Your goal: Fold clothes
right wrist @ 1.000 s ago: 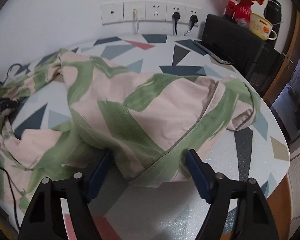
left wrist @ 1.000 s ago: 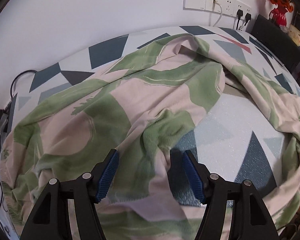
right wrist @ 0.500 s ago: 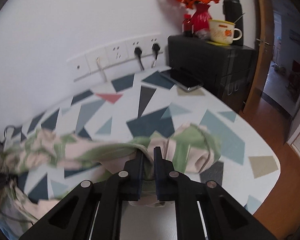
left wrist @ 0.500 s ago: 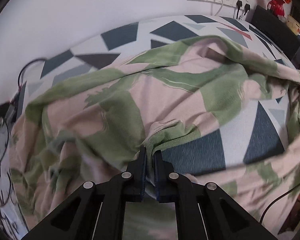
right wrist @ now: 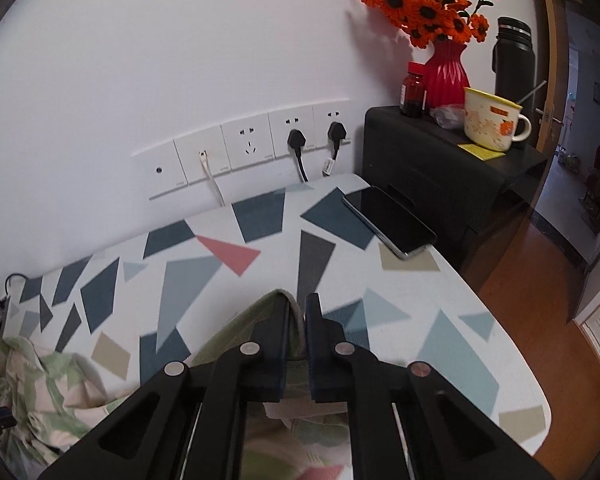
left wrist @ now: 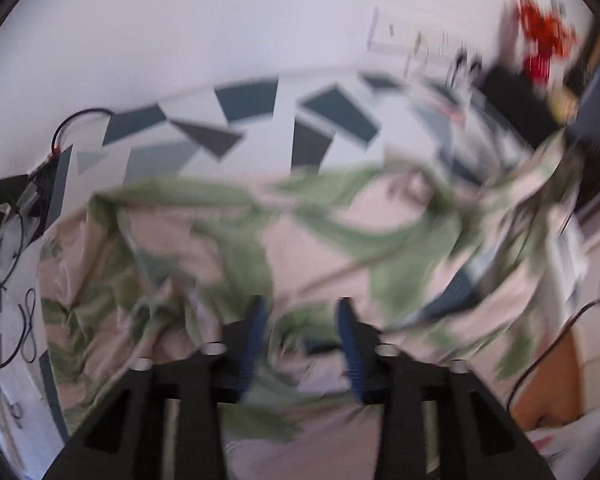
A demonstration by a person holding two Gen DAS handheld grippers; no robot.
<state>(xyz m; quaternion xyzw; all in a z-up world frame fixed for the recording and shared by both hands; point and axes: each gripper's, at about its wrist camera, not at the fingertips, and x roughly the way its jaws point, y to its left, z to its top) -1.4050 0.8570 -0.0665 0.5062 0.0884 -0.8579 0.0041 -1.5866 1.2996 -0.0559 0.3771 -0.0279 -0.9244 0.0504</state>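
The garment [left wrist: 340, 232], pink with green leaf shapes, lies crumpled across the patterned table [left wrist: 252, 100] in the blurred left wrist view. My left gripper [left wrist: 300, 332] stands open over its near part, blue pads apart, with loose cloth between and below them. In the right wrist view my right gripper [right wrist: 297, 312] is shut on a green edge of the garment [right wrist: 252, 328], held above the table [right wrist: 220, 280]. The cloth trails down to a bunch at the lower left [right wrist: 40, 380].
A phone [right wrist: 388, 220] lies at the table's far right corner. Beside it stands a black cabinet [right wrist: 440, 168] with a red vase [right wrist: 446, 72], a mug [right wrist: 490, 124] and a dark flask [right wrist: 512, 56]. Wall sockets [right wrist: 252, 152] hold plugs. Cables [left wrist: 16, 216] hang at the table's left end.
My left gripper, shut on the cloth half a second ago, has opened and is moving fast. My right gripper stays shut and has lifted its edge higher, toward the far right.
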